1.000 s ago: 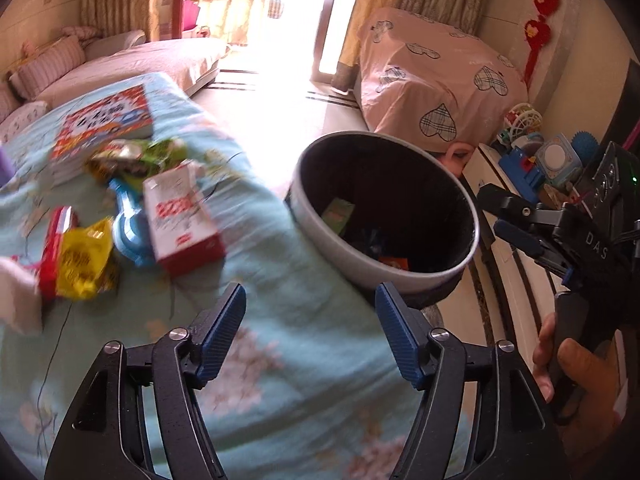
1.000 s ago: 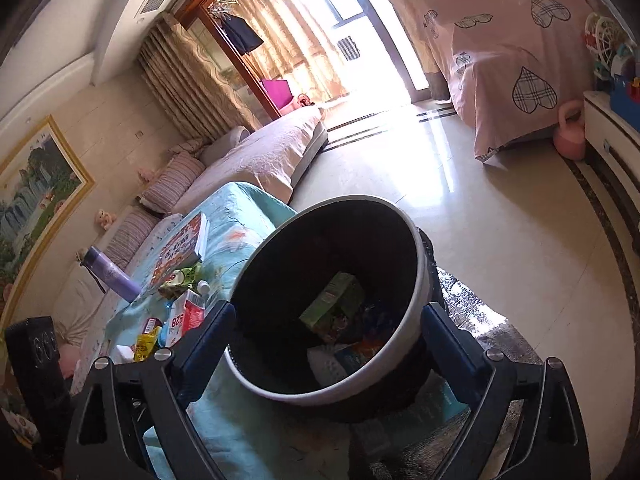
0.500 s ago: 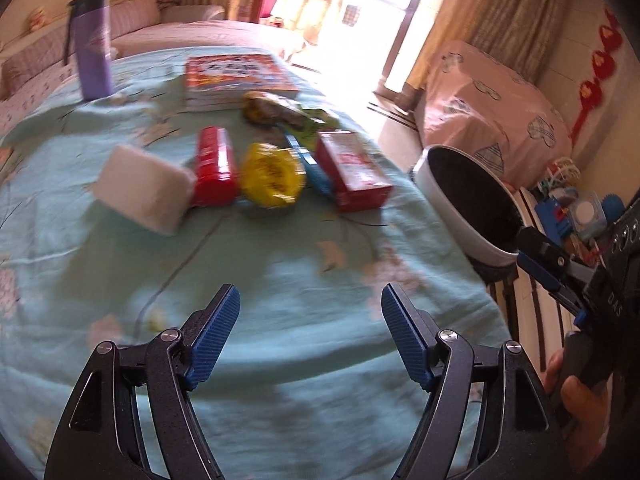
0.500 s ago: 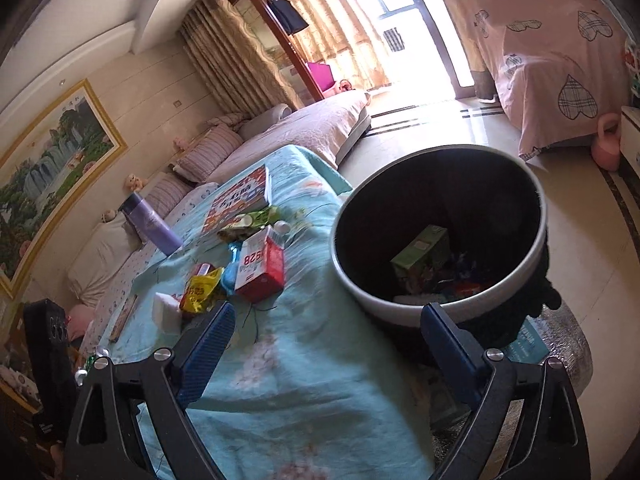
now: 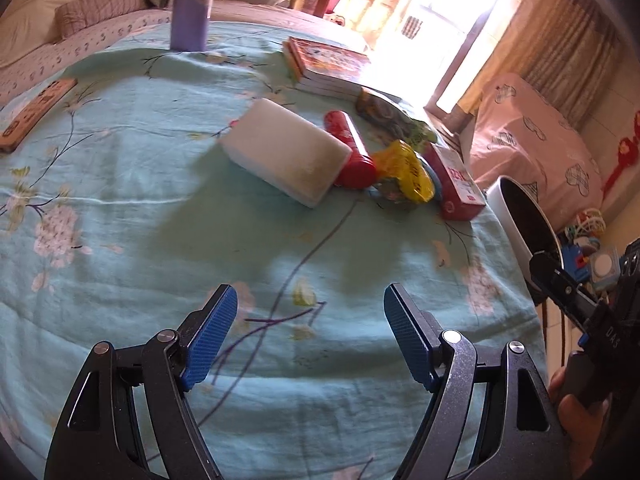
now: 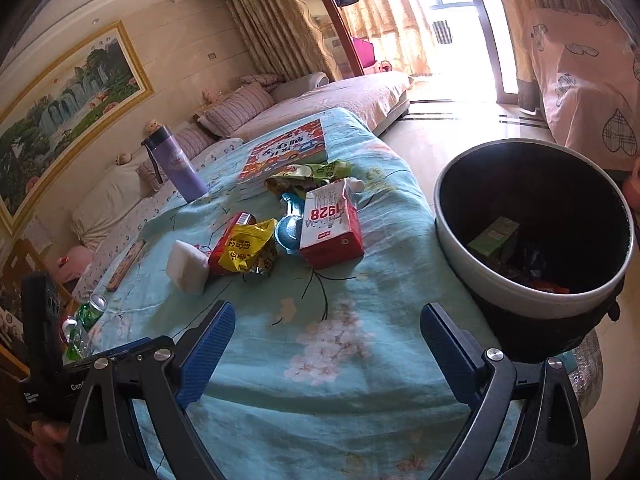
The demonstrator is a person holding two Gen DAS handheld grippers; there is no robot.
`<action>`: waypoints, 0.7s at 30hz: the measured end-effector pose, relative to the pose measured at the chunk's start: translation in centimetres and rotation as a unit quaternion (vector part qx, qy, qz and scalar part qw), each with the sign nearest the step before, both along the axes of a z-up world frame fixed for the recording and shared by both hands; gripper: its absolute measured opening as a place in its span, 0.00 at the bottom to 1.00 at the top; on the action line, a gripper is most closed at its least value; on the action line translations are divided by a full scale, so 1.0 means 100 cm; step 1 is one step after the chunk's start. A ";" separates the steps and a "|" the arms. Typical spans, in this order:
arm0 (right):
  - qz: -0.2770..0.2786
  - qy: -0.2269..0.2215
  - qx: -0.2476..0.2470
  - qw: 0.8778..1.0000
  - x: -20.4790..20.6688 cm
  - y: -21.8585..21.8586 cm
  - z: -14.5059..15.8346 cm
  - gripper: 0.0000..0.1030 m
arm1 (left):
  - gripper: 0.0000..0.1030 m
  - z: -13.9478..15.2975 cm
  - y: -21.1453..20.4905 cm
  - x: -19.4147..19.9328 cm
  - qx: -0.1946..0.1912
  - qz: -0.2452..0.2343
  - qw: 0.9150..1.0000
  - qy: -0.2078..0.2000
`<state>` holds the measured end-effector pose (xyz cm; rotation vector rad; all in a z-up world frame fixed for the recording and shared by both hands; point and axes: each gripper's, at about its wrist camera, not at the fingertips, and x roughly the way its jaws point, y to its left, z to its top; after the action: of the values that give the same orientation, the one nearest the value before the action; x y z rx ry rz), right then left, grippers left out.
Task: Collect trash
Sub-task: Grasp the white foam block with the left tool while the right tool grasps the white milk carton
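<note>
Collecting trash, mid-reach. Both grippers empty above the teal cloth (image 5: 132, 208), with the litter ahead.

Left gripper (image 5: 310, 336): jaws apart and opening, nothing between them, only bare cloth below. Right gripper (image 6: 326, 354): jaws wide apart, nothing held.

Trash bunched in one cluster near the far middle of the table. From the left view, left to right: white block (image 5: 286, 158), red tube (image 5: 352, 152), yellow wrapper (image 5: 408, 172), red carton (image 5: 456, 182), with a green wrapper (image 5: 388, 114) behind. Blue bottle (image 6: 290, 224) tucked between yellow wrapper and carton, clearer in the right view. Bin (image 6: 532, 236) off the table's right edge, already part filled.

Key relation: cluster straight ahead of both grippers and well apart from both. White block on the left end, so probably nearer the left gripper; carton on the bin side, probably the right gripper's. Block's long axis running diagonally, from far left to near right in the left view; tube lying just beside it, its axis pointing mostly away. Carton's long axis also pointing roughly away from the right gripper, narrow end nearest. Likely need: some wrist roll to close across the short side of whichever piece comes next.

Purple flask (image 5: 192, 4), books (image 5: 328, 62): likely not trash, best left.
</note>
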<state>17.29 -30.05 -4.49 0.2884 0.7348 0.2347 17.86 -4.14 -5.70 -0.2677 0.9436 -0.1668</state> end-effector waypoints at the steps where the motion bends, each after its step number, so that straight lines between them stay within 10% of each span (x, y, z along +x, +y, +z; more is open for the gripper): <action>1: 0.003 0.002 -0.005 1.000 0.002 0.003 -0.001 0.93 | 0.75 0.000 0.003 0.001 -0.004 0.004 1.000 0.001; 21: 0.044 0.003 -0.048 0.998 0.069 0.015 -0.002 0.91 | 0.81 0.021 0.016 0.096 -0.070 0.067 0.995 0.021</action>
<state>24.22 -28.55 -4.67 0.1656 0.7636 0.2806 27.46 -2.56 -3.62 -0.4643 0.9531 -0.1048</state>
